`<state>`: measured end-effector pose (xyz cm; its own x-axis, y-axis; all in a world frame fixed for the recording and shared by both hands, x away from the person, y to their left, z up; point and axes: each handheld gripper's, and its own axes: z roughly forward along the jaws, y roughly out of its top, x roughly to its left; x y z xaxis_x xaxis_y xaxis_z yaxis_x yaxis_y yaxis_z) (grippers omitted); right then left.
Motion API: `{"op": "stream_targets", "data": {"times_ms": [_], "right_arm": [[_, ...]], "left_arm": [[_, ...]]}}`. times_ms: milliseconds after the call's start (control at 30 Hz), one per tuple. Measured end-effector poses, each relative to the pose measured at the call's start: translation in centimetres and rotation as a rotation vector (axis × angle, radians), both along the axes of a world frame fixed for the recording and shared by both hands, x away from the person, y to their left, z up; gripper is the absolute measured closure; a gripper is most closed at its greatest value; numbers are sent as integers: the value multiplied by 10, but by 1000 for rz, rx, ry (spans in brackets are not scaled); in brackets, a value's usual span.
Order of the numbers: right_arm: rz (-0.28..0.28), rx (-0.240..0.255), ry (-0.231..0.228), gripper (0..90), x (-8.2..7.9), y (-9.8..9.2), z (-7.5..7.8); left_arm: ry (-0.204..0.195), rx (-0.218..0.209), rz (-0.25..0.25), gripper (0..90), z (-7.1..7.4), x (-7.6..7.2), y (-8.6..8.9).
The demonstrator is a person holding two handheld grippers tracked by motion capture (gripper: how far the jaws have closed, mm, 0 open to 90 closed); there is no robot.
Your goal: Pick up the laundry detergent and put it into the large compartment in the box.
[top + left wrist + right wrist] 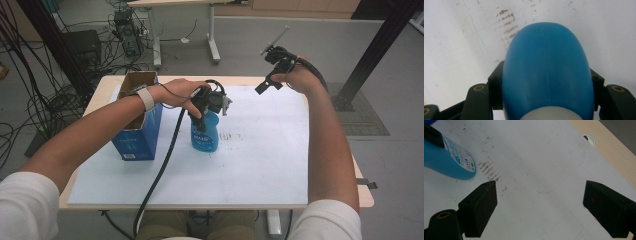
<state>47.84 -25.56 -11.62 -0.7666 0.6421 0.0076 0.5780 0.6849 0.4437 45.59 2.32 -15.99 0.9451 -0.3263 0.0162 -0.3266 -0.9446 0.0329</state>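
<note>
I see left gripper [209, 102] pinching blue bottle [204, 132], which stands just right of open blue box [137, 135]. Right gripper [274, 75] spread wide, nothing between jaws, well right of box.

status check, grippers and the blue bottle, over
Left gripper shut on blue bottle, upright on table. Right gripper open, raised, empty. Blue box beside bottle, apart.
</note>
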Motion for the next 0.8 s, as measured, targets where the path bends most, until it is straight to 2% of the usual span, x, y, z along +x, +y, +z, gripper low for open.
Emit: {"op": "stream_targets", "data": {"times_ms": [800], "right_arm": [[-5, 2, -4, 122, -2, -1, 1]], "left_arm": [[8, -7, 20, 382, 0, 2, 1]]}}
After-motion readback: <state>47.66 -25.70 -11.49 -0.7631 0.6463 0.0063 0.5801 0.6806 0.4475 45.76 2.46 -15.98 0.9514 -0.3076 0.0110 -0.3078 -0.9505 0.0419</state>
